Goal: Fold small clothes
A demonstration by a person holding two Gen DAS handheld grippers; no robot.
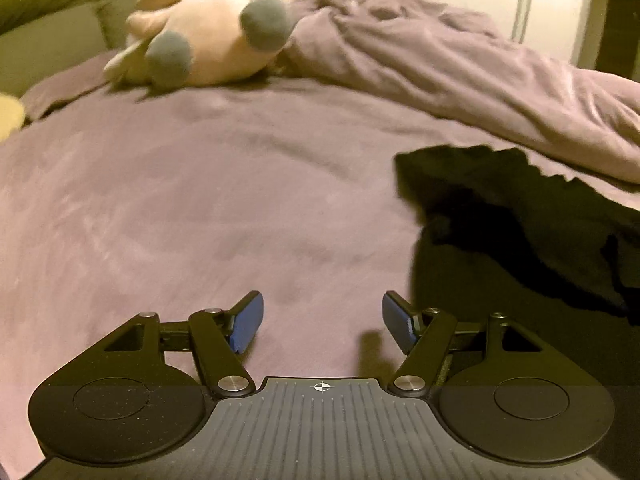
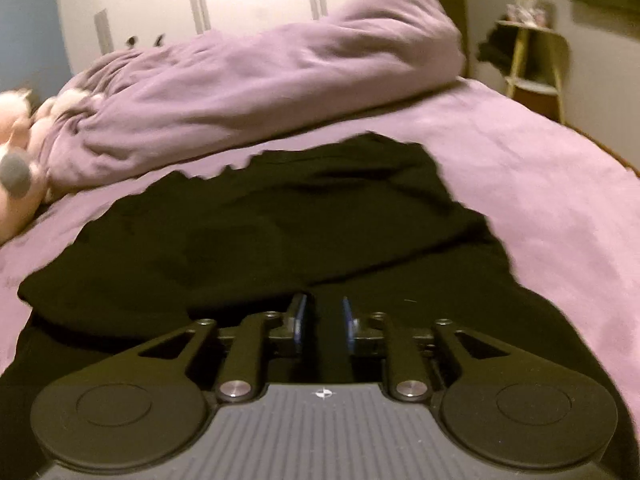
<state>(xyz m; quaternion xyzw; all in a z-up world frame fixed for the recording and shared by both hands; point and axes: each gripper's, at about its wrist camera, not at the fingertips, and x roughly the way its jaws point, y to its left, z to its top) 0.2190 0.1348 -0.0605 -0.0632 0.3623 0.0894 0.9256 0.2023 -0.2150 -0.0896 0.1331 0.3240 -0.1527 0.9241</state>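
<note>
A black garment (image 2: 280,232) lies spread on the purple bed sheet (image 1: 200,200). In the left wrist view it (image 1: 520,232) sits at the right. My left gripper (image 1: 323,322) is open and empty over bare sheet, left of the garment. My right gripper (image 2: 324,320) is narrowed on a fold of the black garment at its near edge, with the blue pads (image 2: 301,320) close on either side of the cloth.
A bunched purple duvet (image 2: 260,92) lies along the far side of the bed. A pink plush toy (image 1: 208,36) with grey feet sits at the far left. A small wooden shelf (image 2: 532,60) stands beyond the bed's right corner. White wardrobe doors are behind.
</note>
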